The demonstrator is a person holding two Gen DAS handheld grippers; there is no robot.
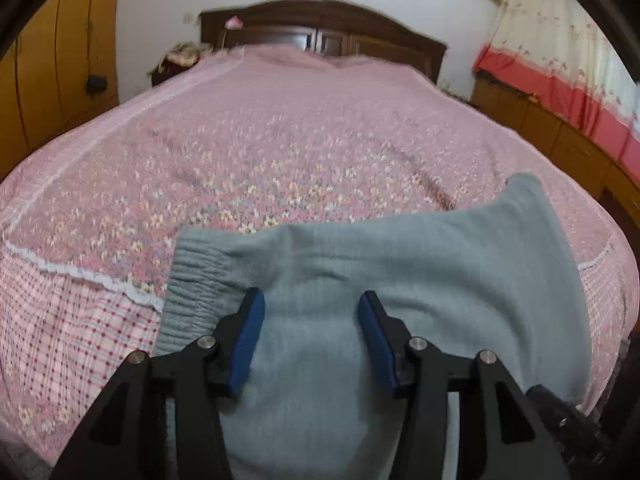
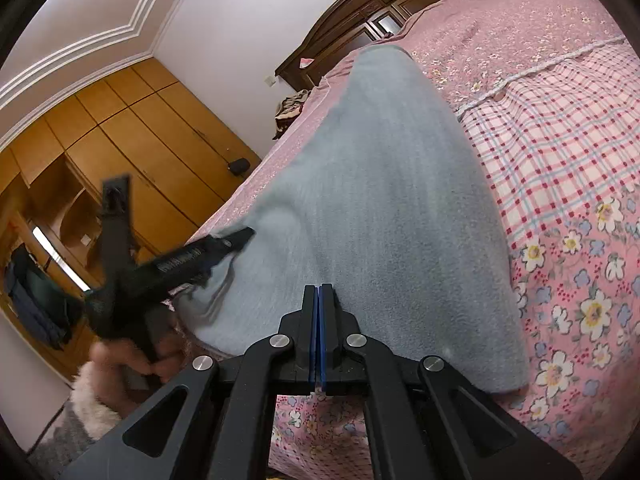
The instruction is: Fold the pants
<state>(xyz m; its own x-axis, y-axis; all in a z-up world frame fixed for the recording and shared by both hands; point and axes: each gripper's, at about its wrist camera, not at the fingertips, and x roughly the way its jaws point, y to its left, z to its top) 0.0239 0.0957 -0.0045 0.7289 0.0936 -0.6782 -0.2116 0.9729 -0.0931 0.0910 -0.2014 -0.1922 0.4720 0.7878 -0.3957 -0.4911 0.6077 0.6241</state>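
Note:
Grey-blue fleece pants lie folded at the near edge of the bed, elastic waistband at the left. My left gripper is open, its blue pads spread just above the cloth near the waistband. In the right wrist view the pants stretch away along the bed. My right gripper has its jaws pressed together at the near edge of the pants; whether cloth is pinched between them is not clear. The left gripper also shows in the right wrist view, at the pants' left edge.
The bed carries a pink floral bedspread with a plaid border and a dark wooden headboard. Wooden wardrobes stand to the left, a low cabinet with red-white curtain to the right.

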